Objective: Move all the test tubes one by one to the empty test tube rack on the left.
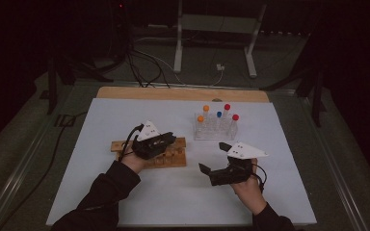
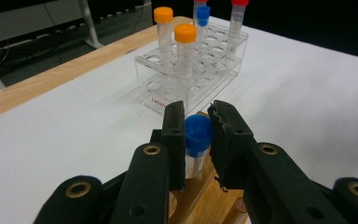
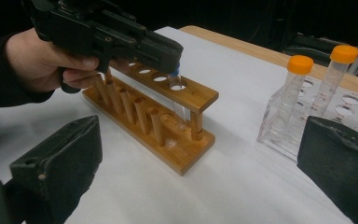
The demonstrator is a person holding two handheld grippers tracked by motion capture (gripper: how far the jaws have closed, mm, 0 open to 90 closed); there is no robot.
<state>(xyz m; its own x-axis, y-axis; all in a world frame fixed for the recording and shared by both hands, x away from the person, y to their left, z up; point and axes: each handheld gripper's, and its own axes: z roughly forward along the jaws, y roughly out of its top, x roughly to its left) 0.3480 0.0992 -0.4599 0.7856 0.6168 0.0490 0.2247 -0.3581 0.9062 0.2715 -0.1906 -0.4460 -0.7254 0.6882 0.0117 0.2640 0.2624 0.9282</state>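
Observation:
My left gripper (image 2: 196, 123) is shut on a blue-capped clear tube (image 2: 198, 135), with the jaws clamped at its cap. The tube (image 3: 178, 95) stands upright through the end hole of a wooden rack (image 3: 168, 140), its tip down near the rack's base board. In the high view the left gripper (image 1: 169, 139) hovers over that wooden rack (image 1: 176, 158). My right gripper (image 1: 214, 158) is held to the right of the rack, open, and the right gripper view shows nothing between its jaws (image 3: 203, 123).
A clear plastic rack (image 1: 215, 131) stands behind the grippers with several tubes capped orange, blue and red. Two orange-capped tubes (image 3: 300, 65) are close on the right in the right gripper view. A white mat (image 1: 101, 144) covers the table, and a wooden edge (image 1: 173, 93) runs along the back.

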